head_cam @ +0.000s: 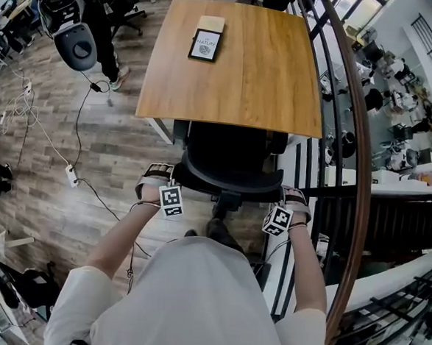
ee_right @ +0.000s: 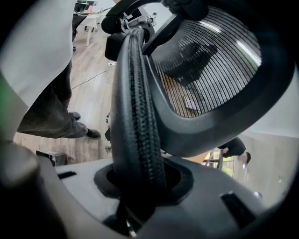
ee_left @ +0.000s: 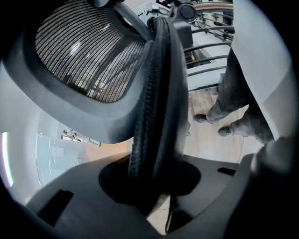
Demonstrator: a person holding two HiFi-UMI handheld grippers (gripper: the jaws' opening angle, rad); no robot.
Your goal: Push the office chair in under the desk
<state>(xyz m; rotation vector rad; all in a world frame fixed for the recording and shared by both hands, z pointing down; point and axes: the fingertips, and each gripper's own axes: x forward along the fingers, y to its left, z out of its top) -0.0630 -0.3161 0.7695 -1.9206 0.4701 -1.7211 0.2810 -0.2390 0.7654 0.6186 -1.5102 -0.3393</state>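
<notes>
Underfoot, floor (head_cam: 107,146): grey-brown wood planks ran beneath everything.
Railing (head_cam: 356,178): a curved wooden handrail on dark bars swept down the right side, close to the counter's right edge.
Counter (head_cam: 267,76): a wooden top stood straight ahead of the person, its near edge over the chair seat.
Chair (head_cam: 228,161): this black office seat faced the counter with its seat partly beneath the near edge. Its mesh back stood outside, toward the person, and its armrests were level with that edge.
Bystander (head_cam: 104,27): dark-trousered legs stood on the floor at the upper left, well apart from the counter.
Left gripper (head_cam: 157,177): it met the left side of the chair back and angled downward.
Left fingers (ee_left: 60,191): they were clamped on the padded rim of the chair back, which ran up between them.
Right gripper (head_cam: 294,198): it met the right side of the chair back and angled downward.
Right fingers (ee_right: 233,186): they were clamped on the stitched rim of the back.
Book (head_cam: 206,45): it lay flat on the counter's far left part.
Block (head_cam: 210,23): this pale wooden piece lay just beyond the book.
Power strip (head_cam: 72,174): a white unit lay on the floor left of the chair, with a cable (head_cam: 80,122) trailing from it.
</notes>
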